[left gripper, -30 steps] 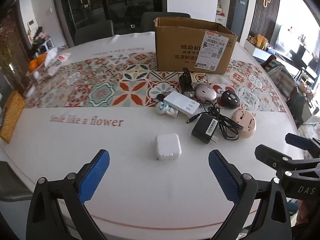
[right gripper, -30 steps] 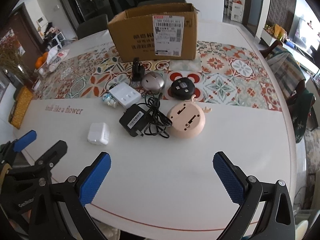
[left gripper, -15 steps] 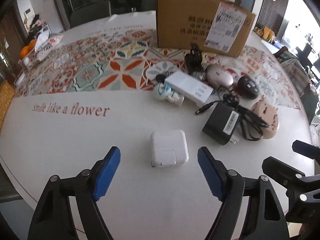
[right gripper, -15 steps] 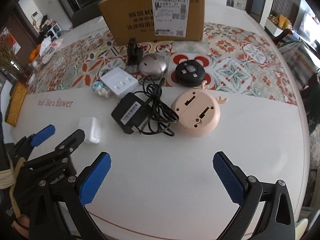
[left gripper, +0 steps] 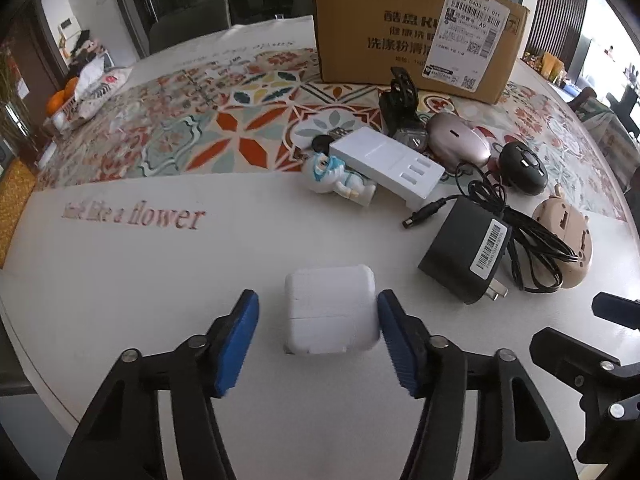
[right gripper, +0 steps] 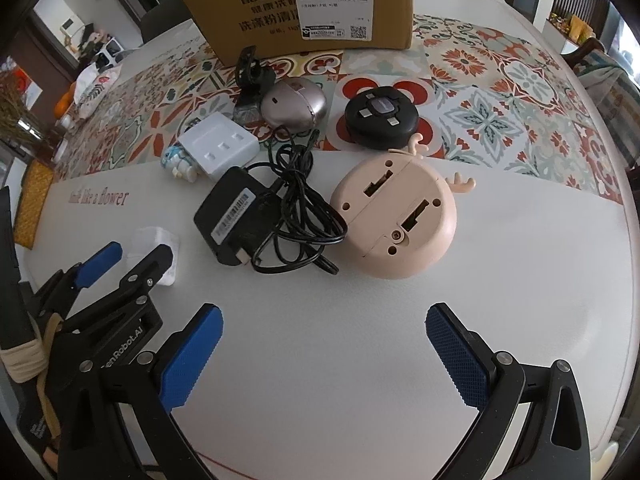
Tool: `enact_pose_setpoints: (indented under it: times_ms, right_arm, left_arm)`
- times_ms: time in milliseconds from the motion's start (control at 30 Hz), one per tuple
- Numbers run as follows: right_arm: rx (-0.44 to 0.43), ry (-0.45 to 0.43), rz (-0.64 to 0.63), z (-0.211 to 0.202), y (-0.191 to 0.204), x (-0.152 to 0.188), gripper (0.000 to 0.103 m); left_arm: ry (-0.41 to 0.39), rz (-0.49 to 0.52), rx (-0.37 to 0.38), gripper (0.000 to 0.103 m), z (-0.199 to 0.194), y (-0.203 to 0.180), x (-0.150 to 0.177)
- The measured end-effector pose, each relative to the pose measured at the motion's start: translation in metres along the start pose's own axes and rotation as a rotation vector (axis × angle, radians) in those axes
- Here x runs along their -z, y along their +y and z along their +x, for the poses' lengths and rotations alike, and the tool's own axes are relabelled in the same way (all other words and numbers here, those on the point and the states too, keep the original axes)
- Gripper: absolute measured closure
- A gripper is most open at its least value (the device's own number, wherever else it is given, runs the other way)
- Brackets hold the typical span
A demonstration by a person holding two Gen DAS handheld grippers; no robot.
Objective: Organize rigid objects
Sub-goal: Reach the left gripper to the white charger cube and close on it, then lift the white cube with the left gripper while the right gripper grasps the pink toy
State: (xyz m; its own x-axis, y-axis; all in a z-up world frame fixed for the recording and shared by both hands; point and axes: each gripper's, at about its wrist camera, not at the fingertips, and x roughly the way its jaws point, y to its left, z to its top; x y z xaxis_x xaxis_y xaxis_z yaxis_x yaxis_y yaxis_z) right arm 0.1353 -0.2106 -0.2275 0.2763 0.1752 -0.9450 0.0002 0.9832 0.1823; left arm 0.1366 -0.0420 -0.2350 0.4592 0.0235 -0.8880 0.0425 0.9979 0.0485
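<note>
A white square charger (left gripper: 330, 312) lies on the white table between the fingers of my left gripper (left gripper: 318, 338). The right pad touches its side; the left pad stands a little apart, so the jaws are open. It also shows in the right wrist view (right gripper: 154, 246), partly hidden by the left gripper (right gripper: 136, 256). My right gripper (right gripper: 324, 354) is open and empty above bare table, short of the black power adapter (right gripper: 234, 216) with its cable and the pink round device (right gripper: 396, 220). A cardboard box (left gripper: 416, 28) stands at the back.
Between the box and the adapter lie a white power strip (left gripper: 388, 162), a small white-blue figurine (left gripper: 340, 182), a grey oval case (left gripper: 458, 144), a black round gadget (left gripper: 522, 166) and a black clip (left gripper: 400, 98). Bags and oranges (left gripper: 64, 96) sit far left.
My left gripper moved forward and narrowed its jaws around the white charger. My right gripper moved forward toward the adapter and pink device, staying open.
</note>
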Motion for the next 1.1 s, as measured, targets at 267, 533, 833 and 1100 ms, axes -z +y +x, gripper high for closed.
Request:
enact_pose_setpoints:
  times_ms: [267, 533, 833, 1100]
  right_arm:
    - [-0.009, 0.011, 0.01, 0.006, -0.006, 0.0, 0.001]
    - [-0.018, 0.01, 0.018, 0.006, -0.012, -0.001, 0.001]
    - [-0.006, 0.01, 0.008, 0.0, -0.023, -0.004, 0.002]
    - [0.021, 0.014, 0.002, 0.0, -0.039, -0.009, 0.006]
  left_arm:
    - [0.014, -0.01, 0.008, 0.054, 0.011, -0.003, 0.0]
    - [-0.003, 0.0, 0.01, 0.058, 0.012, -0.005, -0.002]
    - [-0.019, 0.0, 0.025, 0.058, -0.005, -0.008, 0.0]
    - [-0.033, 0.015, 0.047, 0.058, -0.021, -0.023, -0.001]
